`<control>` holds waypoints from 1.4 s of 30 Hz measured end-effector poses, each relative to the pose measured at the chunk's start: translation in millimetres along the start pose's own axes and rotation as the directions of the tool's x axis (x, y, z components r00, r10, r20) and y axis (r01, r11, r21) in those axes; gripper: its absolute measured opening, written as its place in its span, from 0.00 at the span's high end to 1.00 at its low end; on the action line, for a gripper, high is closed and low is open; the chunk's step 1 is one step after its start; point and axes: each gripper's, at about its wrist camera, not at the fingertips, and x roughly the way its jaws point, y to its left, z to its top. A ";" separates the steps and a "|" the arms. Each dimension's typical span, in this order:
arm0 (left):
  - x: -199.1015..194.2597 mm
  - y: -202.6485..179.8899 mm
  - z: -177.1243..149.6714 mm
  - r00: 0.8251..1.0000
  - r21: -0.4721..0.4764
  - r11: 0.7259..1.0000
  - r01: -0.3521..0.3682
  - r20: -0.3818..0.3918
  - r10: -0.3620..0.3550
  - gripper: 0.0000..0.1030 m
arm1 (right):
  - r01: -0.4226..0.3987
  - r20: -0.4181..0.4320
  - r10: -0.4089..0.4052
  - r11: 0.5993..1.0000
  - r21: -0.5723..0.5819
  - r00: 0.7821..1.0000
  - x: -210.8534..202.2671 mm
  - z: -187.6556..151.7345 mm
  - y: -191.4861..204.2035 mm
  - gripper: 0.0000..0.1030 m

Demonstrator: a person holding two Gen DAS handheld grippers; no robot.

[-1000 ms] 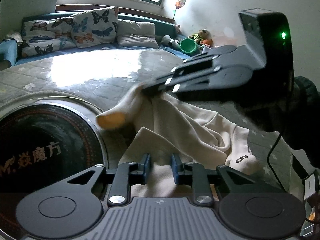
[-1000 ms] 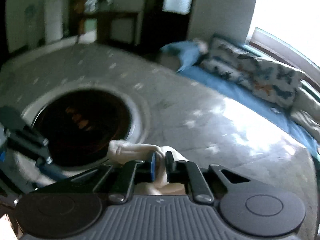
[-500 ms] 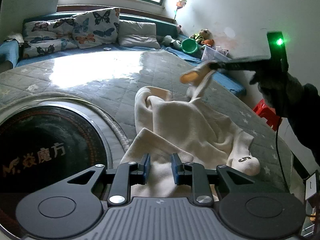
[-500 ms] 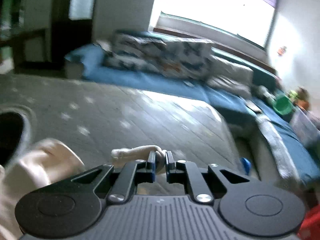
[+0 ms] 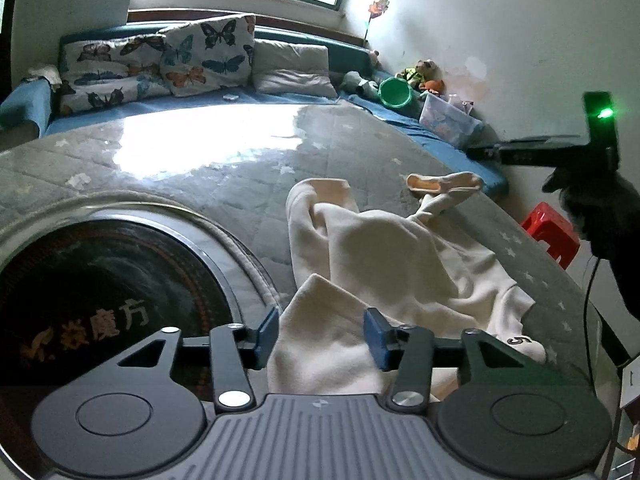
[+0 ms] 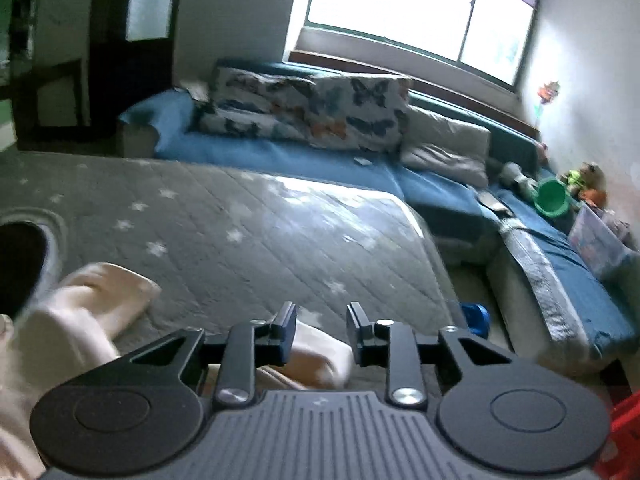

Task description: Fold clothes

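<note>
Close to me, the left gripper (image 5: 320, 330) is spread wide and holds nothing. It sits low over the near edge of the cream top (image 5: 384, 264), with cloth lying between its two blue tips.

The top lies on the grey star mattress (image 5: 224, 184), but it is not flat. It is bunched up in soft lumps. One sleeve (image 5: 444, 190) sticks out toward the far right edge of the bed. A cuff with a number on it (image 5: 520, 342) hangs near the right side. A big round dark thing (image 5: 100, 288) sits to the left of the top.

Farther off, the right gripper (image 6: 322, 330) is spread wide too and grips nothing. The sleeve end lies just under its tips, loose on the bed.

I think the step now is laying the top out, not making a neat fold. Both grippers are free, so the next move needs a new grab. A good place looks like an edge or corner, pulled out gently so the lumps go flat. Soft cloth can slip or bunch again.

At the back are butterfly pillows (image 5: 168, 60) and a window.
</note>
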 end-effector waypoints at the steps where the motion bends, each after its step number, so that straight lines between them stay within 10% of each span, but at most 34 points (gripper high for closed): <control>1: 1.9 0.7 0.1 1.000 -0.006 1.000 0.002 -0.003 -0.002 0.40 | -0.025 0.006 0.025 1.000 -0.003 1.000 -3.1 0.4 3.6 0.69; 8: 7.2 -8.3 -2.6 1.000 0.027 0.999 0.023 0.001 -0.023 0.39 | -0.177 -0.010 0.177 0.982 -0.066 0.984 -14.5 -2.3 42.1 0.67; 14: 4.0 -10.5 -5.5 0.999 0.028 0.999 0.034 0.008 -0.034 0.65 | -0.279 -0.050 0.274 0.952 -0.125 0.960 -17.1 -6.9 76.1 0.65; 42: -44.9 7.6 -9.5 0.993 -0.006 0.999 -0.036 0.109 0.037 0.93 | -0.308 -0.169 0.287 0.944 -0.117 0.943 5.2 -36.9 88.1 0.58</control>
